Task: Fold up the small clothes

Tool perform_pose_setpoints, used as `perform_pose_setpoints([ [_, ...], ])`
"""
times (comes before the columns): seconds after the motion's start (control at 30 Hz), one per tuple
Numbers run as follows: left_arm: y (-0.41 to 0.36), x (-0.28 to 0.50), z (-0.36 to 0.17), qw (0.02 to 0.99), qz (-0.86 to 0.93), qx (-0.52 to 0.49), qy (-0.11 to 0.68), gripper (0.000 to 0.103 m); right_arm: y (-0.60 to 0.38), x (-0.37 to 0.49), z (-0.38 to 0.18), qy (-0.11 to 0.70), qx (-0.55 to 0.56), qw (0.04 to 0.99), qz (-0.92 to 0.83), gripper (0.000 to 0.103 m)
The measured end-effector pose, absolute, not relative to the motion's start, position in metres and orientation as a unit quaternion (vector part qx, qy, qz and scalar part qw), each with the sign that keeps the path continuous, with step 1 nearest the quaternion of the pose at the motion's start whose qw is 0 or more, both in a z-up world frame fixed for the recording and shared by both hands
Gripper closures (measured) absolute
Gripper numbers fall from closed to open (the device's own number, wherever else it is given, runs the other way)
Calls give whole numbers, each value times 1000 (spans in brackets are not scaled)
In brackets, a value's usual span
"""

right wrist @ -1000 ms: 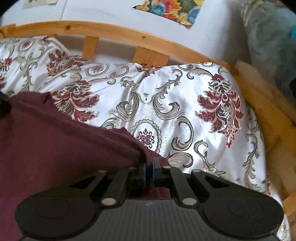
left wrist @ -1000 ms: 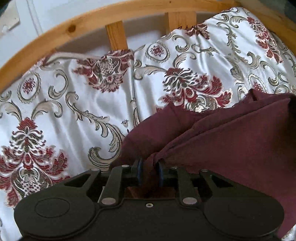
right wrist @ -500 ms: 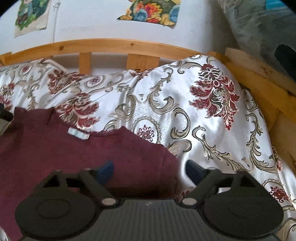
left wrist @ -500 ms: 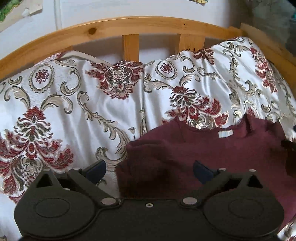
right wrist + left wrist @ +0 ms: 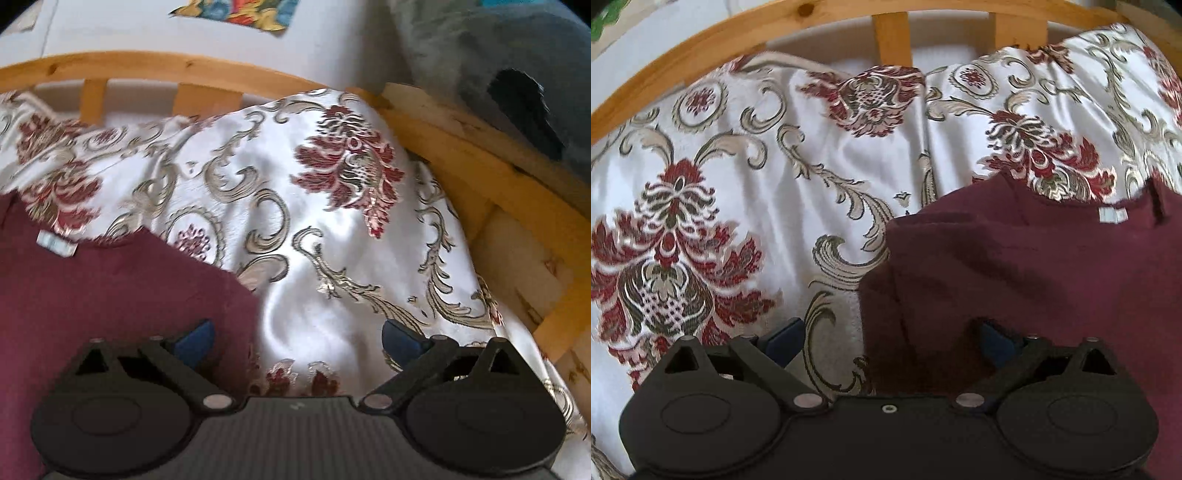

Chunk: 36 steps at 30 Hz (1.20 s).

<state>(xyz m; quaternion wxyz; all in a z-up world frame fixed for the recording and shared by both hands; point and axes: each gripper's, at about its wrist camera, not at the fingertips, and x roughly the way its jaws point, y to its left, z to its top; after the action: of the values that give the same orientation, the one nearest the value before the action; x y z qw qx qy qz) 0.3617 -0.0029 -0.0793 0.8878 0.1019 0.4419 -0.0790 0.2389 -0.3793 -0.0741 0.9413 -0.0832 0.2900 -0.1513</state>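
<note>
Maroon garment lay flat on the patterned bedspread, neckline label toward the wooden headboard, long axis unclear, left tool and right tool just spread apart, gripping nothing

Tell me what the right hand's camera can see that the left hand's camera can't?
Only the right wrist view shows the colourful picture on the wall, the grey-blue bundle beyond the bed's corner, and the right gripper, open. Only the left wrist view shows the left gripper, open over the garment's left edge. Both show the maroon garment lying flat, its white label, the flowery bedspread and the wooden bed frame.
</note>
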Motion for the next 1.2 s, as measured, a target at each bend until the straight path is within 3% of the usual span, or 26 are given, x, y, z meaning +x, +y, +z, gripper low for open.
perform_pose_setpoints([
  [0.6,7,292,-6,919,-81,64,380,1,-343,150,-11,148,-22,980,-135,0],
  [0.9,37,225,13,928,-91,26,359,1,-314,96,-1,146,-8,984,-103,0],
  [1.2,55,185,-22,908,-103,-13,406,1,-279,79,-9,169,-16,983,-74,0],
])
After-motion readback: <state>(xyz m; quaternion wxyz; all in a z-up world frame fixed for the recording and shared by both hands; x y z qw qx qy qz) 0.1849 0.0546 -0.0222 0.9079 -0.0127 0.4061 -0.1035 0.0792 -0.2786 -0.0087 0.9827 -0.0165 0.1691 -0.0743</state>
